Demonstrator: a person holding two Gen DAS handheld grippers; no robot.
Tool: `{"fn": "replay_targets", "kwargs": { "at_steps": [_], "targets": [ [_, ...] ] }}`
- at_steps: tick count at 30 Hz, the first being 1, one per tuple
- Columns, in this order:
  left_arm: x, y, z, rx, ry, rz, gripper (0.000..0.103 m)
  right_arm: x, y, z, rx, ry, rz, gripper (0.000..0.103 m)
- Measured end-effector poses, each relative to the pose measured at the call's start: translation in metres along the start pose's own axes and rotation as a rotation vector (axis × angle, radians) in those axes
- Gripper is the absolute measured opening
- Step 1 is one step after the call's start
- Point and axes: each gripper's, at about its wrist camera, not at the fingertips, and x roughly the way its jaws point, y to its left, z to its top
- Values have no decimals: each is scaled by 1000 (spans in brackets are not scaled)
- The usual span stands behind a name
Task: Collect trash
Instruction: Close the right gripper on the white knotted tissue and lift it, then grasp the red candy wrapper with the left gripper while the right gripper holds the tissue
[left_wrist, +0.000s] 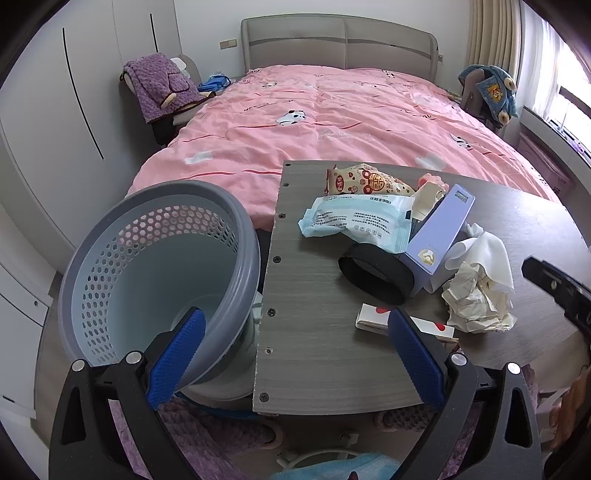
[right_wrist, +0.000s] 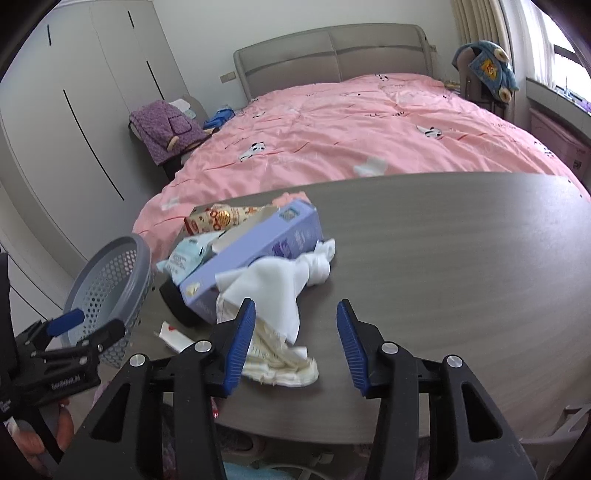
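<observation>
Lying on its side, basket mouth facing bed

Left gripper pitched downward, jaws spread wide apart; right gripper likewise angled down, jaws parted, nothing clamped between them.

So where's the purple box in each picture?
Left wrist view: purple box right of centre on the table, leaning on the black roll.
Right wrist view: purple box left of centre, above the white tissue.
Shared landmark: the grey basket.
</observation>
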Motion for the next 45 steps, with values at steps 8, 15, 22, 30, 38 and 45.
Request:
{"fn": "replay_targets", "kwargs": {
  "at_steps": [8, 15, 22, 30, 38, 45],
  "targets": [
    [3, 0, 4, 2, 3, 6, 95, 34, -14, 31, 61, 60, -10, 46],
    [11, -1, 9, -1, 16, 18, 95, 66, -22, 29, 95, 171, 13, 46],
    [15, -4, 12, 8, 19, 21, 95, 77, -15, 29, 69, 203, 18, 39],
    [18, -3, 12, 10, 24, 22, 95, 73, -16, 33, 71, 165, 30, 29],
    [18, -5, 9, 13, 28, 11, 95, 40, -34, 52, 119, 41, -14, 28],
    [11, -10, 6, 30, 13, 13, 95, -1, -43, 63, 135, -74, -63, 28]
  ]
}}
